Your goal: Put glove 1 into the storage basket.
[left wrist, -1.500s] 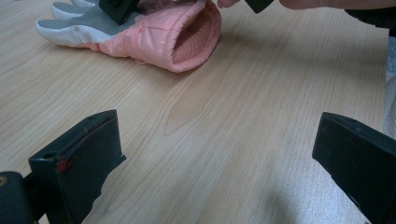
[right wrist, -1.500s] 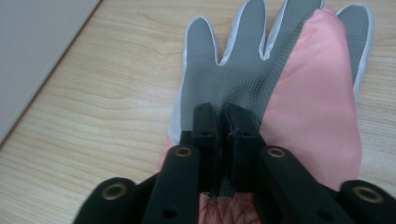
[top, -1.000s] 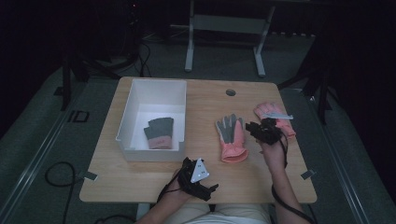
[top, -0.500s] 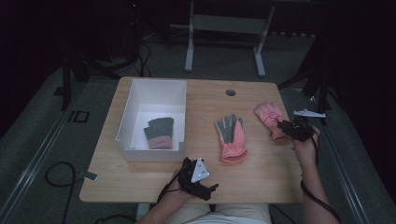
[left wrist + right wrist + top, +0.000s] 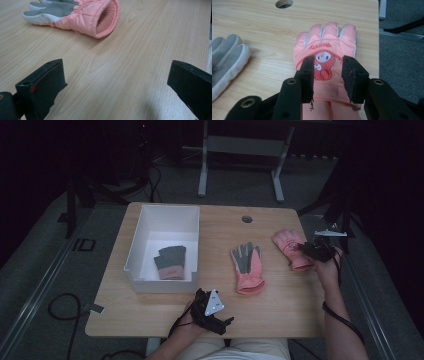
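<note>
Two pink gloves lie on the wooden table [image 5: 220, 235]. One glove [image 5: 247, 267] rests palm up in the middle, its grey palm showing; its open cuff [image 5: 100, 17] faces my left gripper [image 5: 116, 72]. That left gripper [image 5: 210, 310] sits near the front edge, jaws wide open over bare wood. The other glove [image 5: 327, 50], printed with a cartoon figure, lies flat by the right edge [image 5: 289, 247]. My right gripper [image 5: 328, 62] hovers over its wrist end [image 5: 315, 251]; the jaws have just been opening and stand apart above the fabric, not pressing it.
A white bin [image 5: 135, 250] stands at the left of the table with a grey and pink glove [image 5: 171, 262] inside. A cable hole [image 5: 247, 219] is near the far edge. Dark floor and a metal stand [image 5: 240, 150] lie beyond the table.
My right hand has slid rightward from between the two gloves to the table's right edge, and its jaws have spread. The left gripper has stayed put.
</note>
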Motion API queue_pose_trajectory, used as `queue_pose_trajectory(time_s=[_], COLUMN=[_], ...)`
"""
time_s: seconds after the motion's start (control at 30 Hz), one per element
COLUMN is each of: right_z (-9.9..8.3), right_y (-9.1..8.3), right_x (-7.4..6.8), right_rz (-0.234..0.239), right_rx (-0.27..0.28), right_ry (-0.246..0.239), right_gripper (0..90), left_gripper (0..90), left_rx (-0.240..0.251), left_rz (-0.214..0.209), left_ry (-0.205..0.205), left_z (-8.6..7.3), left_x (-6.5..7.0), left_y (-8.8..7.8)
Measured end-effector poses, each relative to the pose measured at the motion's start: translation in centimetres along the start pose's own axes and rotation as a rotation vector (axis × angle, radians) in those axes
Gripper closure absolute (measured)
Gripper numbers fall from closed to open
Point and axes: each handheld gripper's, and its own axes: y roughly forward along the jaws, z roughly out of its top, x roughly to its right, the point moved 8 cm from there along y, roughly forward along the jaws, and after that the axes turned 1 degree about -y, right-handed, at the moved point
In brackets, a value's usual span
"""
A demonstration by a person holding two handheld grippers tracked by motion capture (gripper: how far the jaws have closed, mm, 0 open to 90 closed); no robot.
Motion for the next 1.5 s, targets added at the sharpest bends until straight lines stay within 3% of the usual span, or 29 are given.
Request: queue_pose_trajectory(time_s=[0.3, 0.47, 0.53, 0.6, 0.77, 0.9, 1.1, 1.3, 1.4, 1.5], right_z=[-0.4, -1.0, -1.5, -1.8, -2.0, -1.8, -0.8, 0.1, -0.2, -0.9], right_y=[2.3, 3.5, 4.1, 4.4, 4.4, 4.3, 2.2, -1.5, -3.0, -4.3], right_x=[0.1, 0.1, 0.1, 0.0, 0.2, 0.1, -0.7, -2.2, -3.2, -3.9], right_rz=[-0.019, -0.022, -0.042, -0.046, -0.05, -0.065, -0.102, -0.138, -0.175, -0.186], right_rx=[-0.013, -0.05, -0.064, -0.057, -0.068, -0.083, -0.066, -0.015, -0.013, -0.007], right_ry=[-0.014, -0.033, -0.077, -0.085, -0.059, -0.048, 0.036, 0.106, 0.101, 0.144], right_gripper=[59.9, 61.2, 62.8, 65.7, 84.6, 88.1, 89.2, 89.3, 89.2, 89.3], left_gripper=[1.1, 1.1, 1.1, 1.1, 1.1, 1.1, 1.1, 1.1, 1.1, 1.1], left_rx=[0.0, -0.002, 0.0, -0.005, -0.005, -0.004, -0.002, 0.004, 0.008, 0.011], left_rz=[-0.008, -0.004, -0.006, -0.005, -0.008, -0.009, -0.01, -0.006, -0.008, -0.009], left_ry=[-0.002, 0.0, -0.002, 0.002, 0.004, 0.005, 0.01, 0.016, 0.019, 0.021], left_z=[-0.1, -0.1, -0.1, -0.2, -0.2, -0.2, -0.2, -0.1, 0.0, 0.1], left_x=[-0.1, -0.1, -0.1, -0.1, 0.0, 0.0, 0.0, 0.1, 0.2, 0.3], left_y=[0.0, 0.0, 0.0, 0.1, 0.1, 0.1, 0.1, 0.1, 0.0, 0.0])
